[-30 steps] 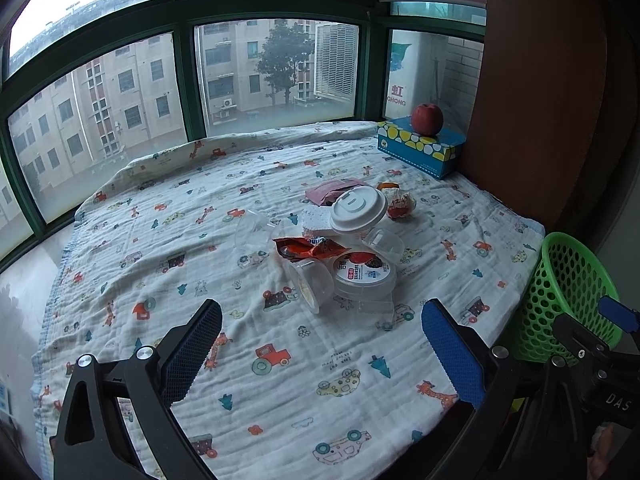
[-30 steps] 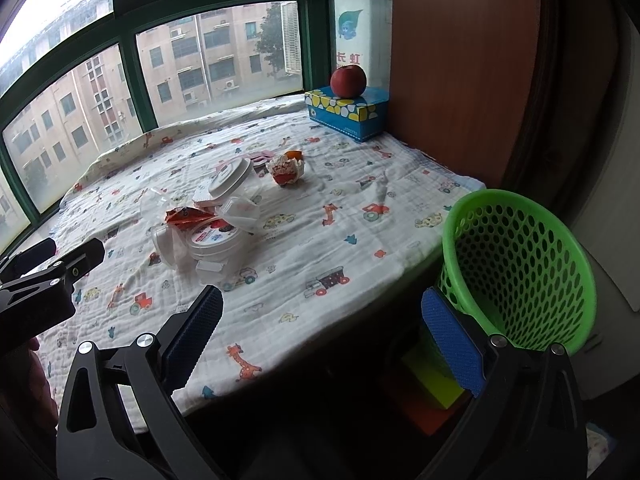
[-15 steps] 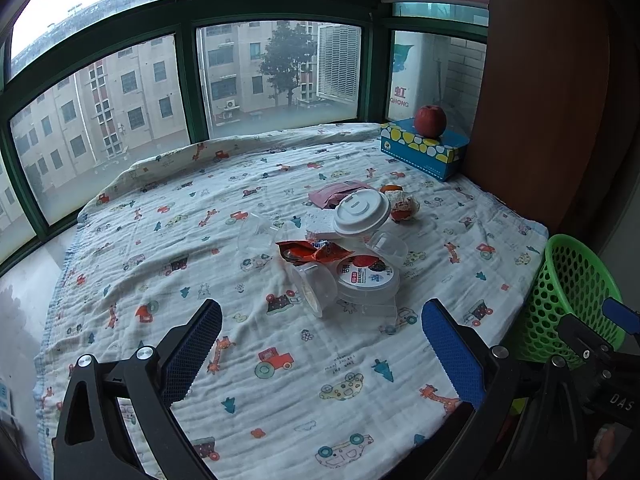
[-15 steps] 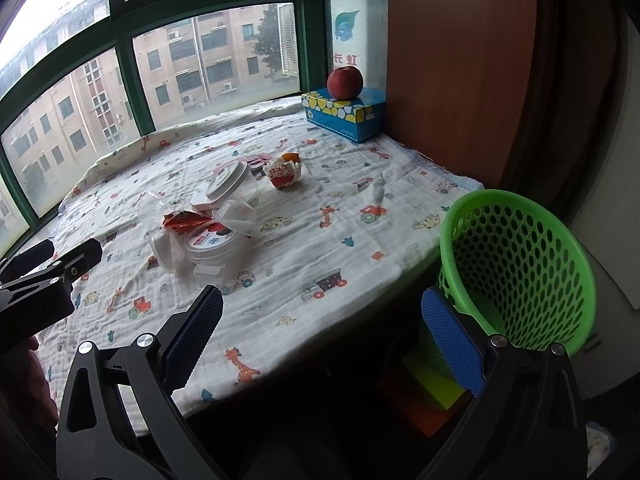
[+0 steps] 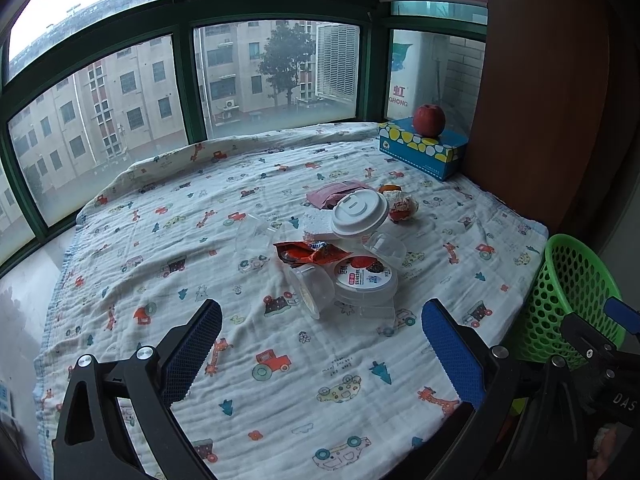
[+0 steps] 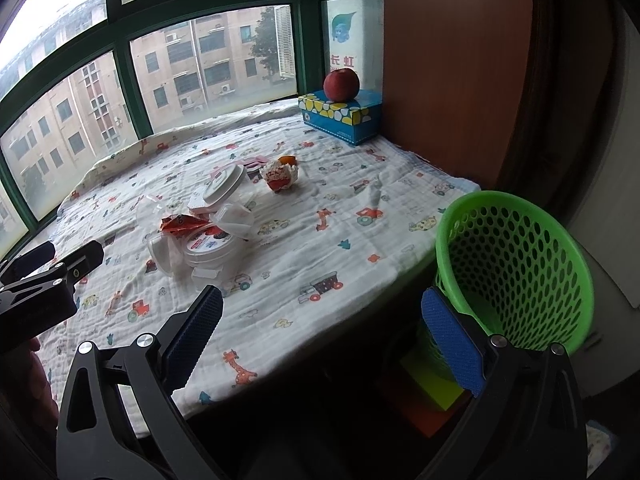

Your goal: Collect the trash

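Observation:
A pile of trash lies mid-table on the printed cloth [image 5: 168,280]: clear plastic cups [image 5: 310,288], a labelled round tub [image 5: 366,278], a red wrapper [image 5: 310,252], a white cup lid [image 5: 360,208], a pink wrapper [image 5: 336,194] and a crumpled candy wrapper [image 5: 402,204]. The pile also shows in the right wrist view [image 6: 208,236]. A green mesh basket [image 6: 516,264] stands off the table's right edge. My left gripper [image 5: 320,344] is open and empty, short of the pile. My right gripper [image 6: 320,332] is open and empty over the table's front edge, left of the basket.
A blue tissue box [image 5: 422,148] with a red apple [image 5: 429,120] on it stands at the far right corner by a brown wooden panel [image 5: 532,92]. Windows run along the back. The left gripper shows at the left of the right wrist view [image 6: 44,280].
Both grippers have drawn back slightly and the views have shifted a little. Both stay open and empty. The trash has not moved.

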Tool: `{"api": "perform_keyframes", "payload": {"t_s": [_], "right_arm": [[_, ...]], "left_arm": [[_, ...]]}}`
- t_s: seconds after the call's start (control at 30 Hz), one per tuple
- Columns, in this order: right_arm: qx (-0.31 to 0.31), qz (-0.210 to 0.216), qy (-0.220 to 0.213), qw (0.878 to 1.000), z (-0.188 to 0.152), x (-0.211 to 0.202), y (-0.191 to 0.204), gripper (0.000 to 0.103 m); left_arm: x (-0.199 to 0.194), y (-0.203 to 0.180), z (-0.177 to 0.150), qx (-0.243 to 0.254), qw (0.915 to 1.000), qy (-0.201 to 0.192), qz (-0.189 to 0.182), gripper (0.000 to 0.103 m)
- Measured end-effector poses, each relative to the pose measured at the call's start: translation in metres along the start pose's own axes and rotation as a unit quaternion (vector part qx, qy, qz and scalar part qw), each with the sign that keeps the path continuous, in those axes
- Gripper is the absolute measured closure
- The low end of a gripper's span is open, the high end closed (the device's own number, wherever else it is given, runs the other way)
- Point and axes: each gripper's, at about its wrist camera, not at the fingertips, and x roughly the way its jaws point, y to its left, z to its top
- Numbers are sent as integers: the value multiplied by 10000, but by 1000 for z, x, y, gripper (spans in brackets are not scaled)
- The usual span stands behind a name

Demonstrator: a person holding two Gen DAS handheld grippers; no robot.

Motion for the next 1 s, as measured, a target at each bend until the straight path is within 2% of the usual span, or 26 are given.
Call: {"api": "perform_keyframes", "payload": {"t_s": [0.63, 1.0], "right_arm": [[-77, 53, 59, 9999, 11, 14, 5, 5], [-230, 194, 96, 9995, 22, 31, 19, 5]], "left_arm": [[16, 6, 9, -59, 9999, 95, 33, 6], [28, 26, 17, -165, 9996, 145, 192, 6]]}}
